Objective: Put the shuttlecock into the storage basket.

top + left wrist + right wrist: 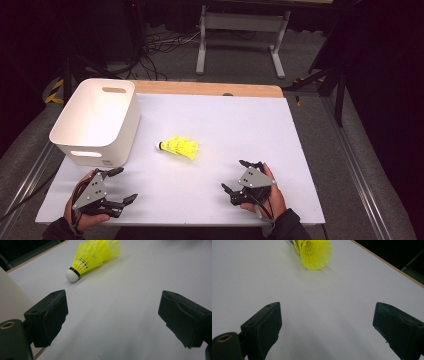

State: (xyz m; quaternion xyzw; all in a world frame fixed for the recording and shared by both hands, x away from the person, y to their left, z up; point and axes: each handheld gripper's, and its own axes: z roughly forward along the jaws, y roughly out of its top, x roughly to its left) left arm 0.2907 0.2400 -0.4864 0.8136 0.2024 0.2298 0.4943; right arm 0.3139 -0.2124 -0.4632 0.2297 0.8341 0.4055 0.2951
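Left gripper [121, 185]: its fingers [47, 317] stand wide apart with nothing between them, only bare white bench [225, 125] surface showing in the gap. In the left gripper view the shuttlecock [93, 256] lies ahead of the fingers and slightly toward the left finger, well apart from both, its white cork nearest that finger and its yellow skirt pointing away. Close beside the left finger, at the edge of that view, rises the pale wall of the white bin [95, 120]. In the high view this gripper is held in the person's left hand [82, 212] at the near left corner of the bench, just in front of the bin.

Right gripper [235, 176]: its fingers [263, 326] are likewise spread apart and grip nothing. In the right gripper view the shuttlecock [314, 251] lies ahead of the gap, toward the left finger, open skirt end facing the fingers, not touching them. In the high view this gripper sits in the person's right hand [265, 197] at the near right part of the bench.

Shuttlecock [179, 147]: it lies on its side on the bench, beyond and between the two grippers, cork toward the bin, skirt toward the right gripper's side. It is near the bin but clear of it. The bin stands upright at the far left corner of the bench, its interior open.
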